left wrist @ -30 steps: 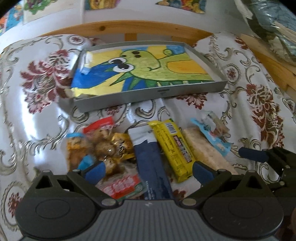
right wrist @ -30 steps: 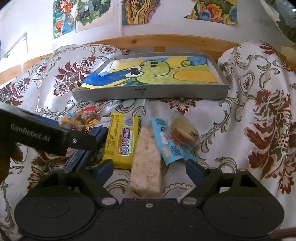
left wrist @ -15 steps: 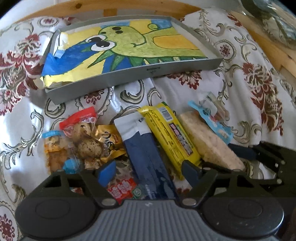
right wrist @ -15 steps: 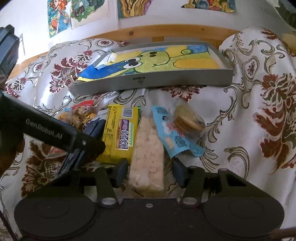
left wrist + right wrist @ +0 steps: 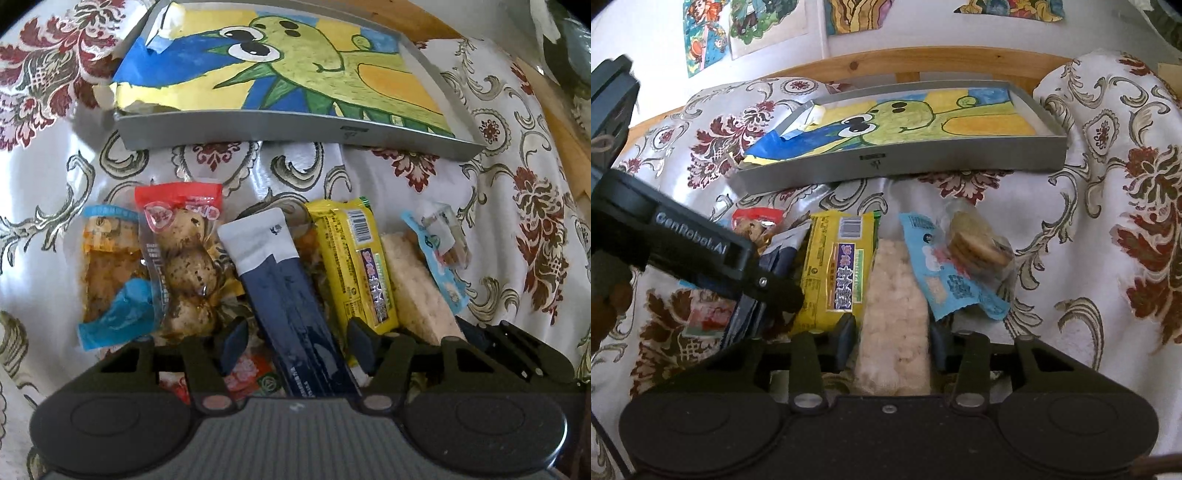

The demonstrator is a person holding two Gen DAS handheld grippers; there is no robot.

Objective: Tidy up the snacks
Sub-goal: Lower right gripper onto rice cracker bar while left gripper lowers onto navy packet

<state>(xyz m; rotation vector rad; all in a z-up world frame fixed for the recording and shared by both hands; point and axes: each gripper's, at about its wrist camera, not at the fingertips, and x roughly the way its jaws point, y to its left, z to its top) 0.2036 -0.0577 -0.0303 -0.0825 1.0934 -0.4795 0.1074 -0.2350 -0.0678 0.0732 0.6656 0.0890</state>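
Note:
A row of snack packs lies on the flowered cloth in front of a grey tray (image 5: 295, 129) lined with a dinosaur drawing. My left gripper (image 5: 298, 345) is open and low over the pile. Its fingers straddle a navy packet (image 5: 284, 291), with a small gap on the left side. My right gripper (image 5: 892, 341) is shut on a pale puffed-rice bar (image 5: 894, 314), pads against both long edges. A yellow bar (image 5: 838, 269) lies between the two. A light blue biscuit pack (image 5: 960, 266) rests to the right of the rice bar.
A red pack of speckled eggs (image 5: 181, 251) and an orange pack with blue ends (image 5: 107, 280) lie left of the navy packet. A red wrapper sits under the left fingers. A wooden rail (image 5: 923, 59) and a wall with drawings stand behind the tray (image 5: 905, 162).
Both grippers have dropped closer to the pile and narrowed. The right one's fingers have come in onto the rice bar, and the left one's have drawn in around the navy packet.

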